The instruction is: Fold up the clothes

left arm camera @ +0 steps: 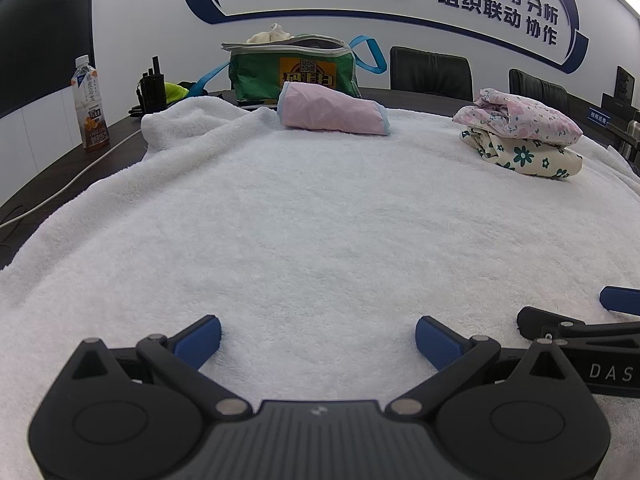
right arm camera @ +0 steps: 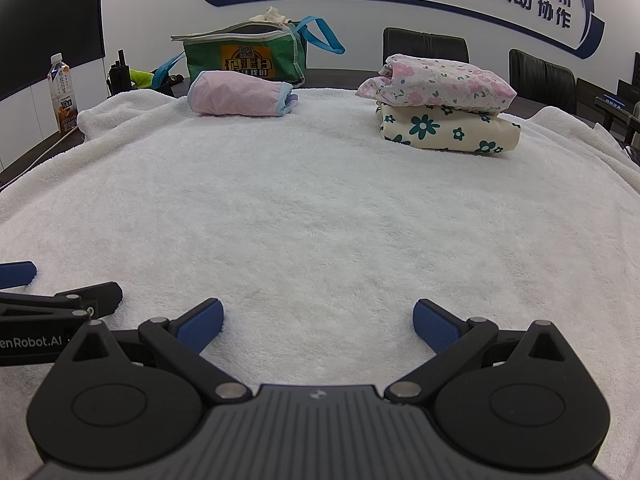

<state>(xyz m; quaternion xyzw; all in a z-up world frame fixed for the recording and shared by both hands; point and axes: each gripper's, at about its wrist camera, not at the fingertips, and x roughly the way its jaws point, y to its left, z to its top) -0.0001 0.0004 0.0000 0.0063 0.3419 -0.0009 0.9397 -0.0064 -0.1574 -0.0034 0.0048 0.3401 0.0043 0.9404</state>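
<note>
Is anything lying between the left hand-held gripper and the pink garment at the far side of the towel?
Nothing visible. Only bare white towel lies between the open left hand-held gripper and the pink garment. The floral stack sits off to the right, out of that path.

The near and middle stretch of the white towel [left arm camera: 320, 220] lies bare, open to a pass from either side; the left gripper [left arm camera: 318, 338] and right gripper [right arm camera: 318, 322] sit low at its near edge, just beside each other, jaws spread wide; at the far edge a pink folded garment [right arm camera: 240, 94] blocks the left, a stack of two floral garments [right arm camera: 444, 108] the right, with a clear lane between them; behind stand a green bag [left arm camera: 292, 68] and, off the towel at left, a bottle [left arm camera: 90, 104].
</note>
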